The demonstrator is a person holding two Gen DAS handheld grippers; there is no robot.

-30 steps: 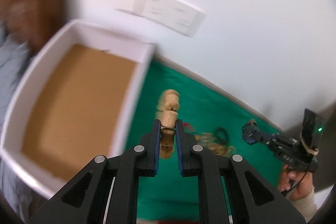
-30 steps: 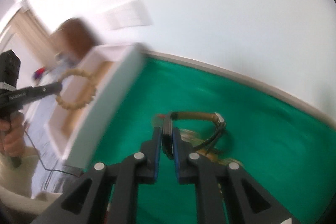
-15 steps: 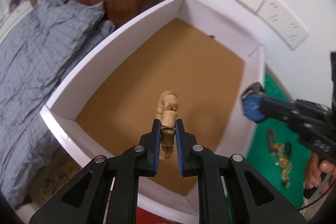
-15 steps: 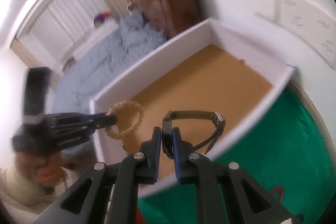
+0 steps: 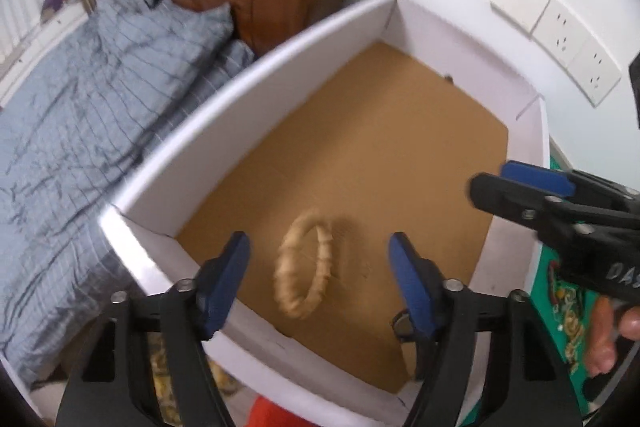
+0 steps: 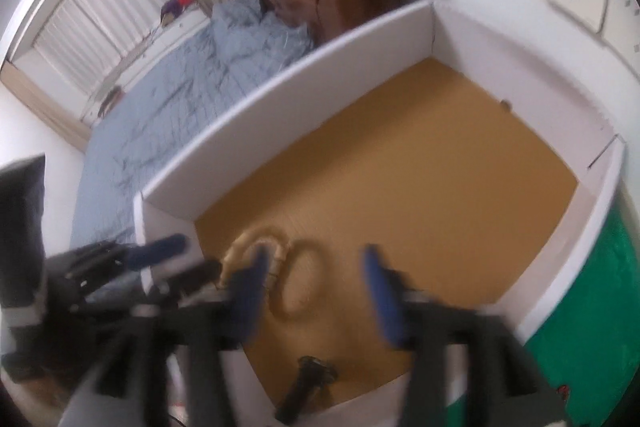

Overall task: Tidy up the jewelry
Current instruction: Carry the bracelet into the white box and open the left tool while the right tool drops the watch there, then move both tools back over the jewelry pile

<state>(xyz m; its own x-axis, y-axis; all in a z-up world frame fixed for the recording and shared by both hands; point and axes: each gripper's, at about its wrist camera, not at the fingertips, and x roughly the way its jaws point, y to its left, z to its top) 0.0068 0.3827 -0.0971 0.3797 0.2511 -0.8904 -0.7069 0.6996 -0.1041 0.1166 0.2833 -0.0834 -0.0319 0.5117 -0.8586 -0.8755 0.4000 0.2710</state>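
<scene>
Bracelet (image 5: pixel 304 267) loose in box (image 5: pixel 248 75) | left gripper (image 5: pixel 320 279), right gripper (image 6: pixel 316 291) just opened, empty | watch (image 6: pixel 308 383) clear only in right view

You have a box (image 5: pixel 256 75) with smooth matt white walls, paper-faced card by the look, and a floor of matt brown cardboard. The beaded bracelet (image 5: pixel 303 265) you see lying in it looks like pale unvarnished wood, blurred in both views. Your left gripper (image 5: pixel 320 277) shows matt black plastic arms, blue rubbery pads and small bright metal pins; the bedding (image 5: pixel 80 131) alongside is creased grey checked cloth.
</scene>
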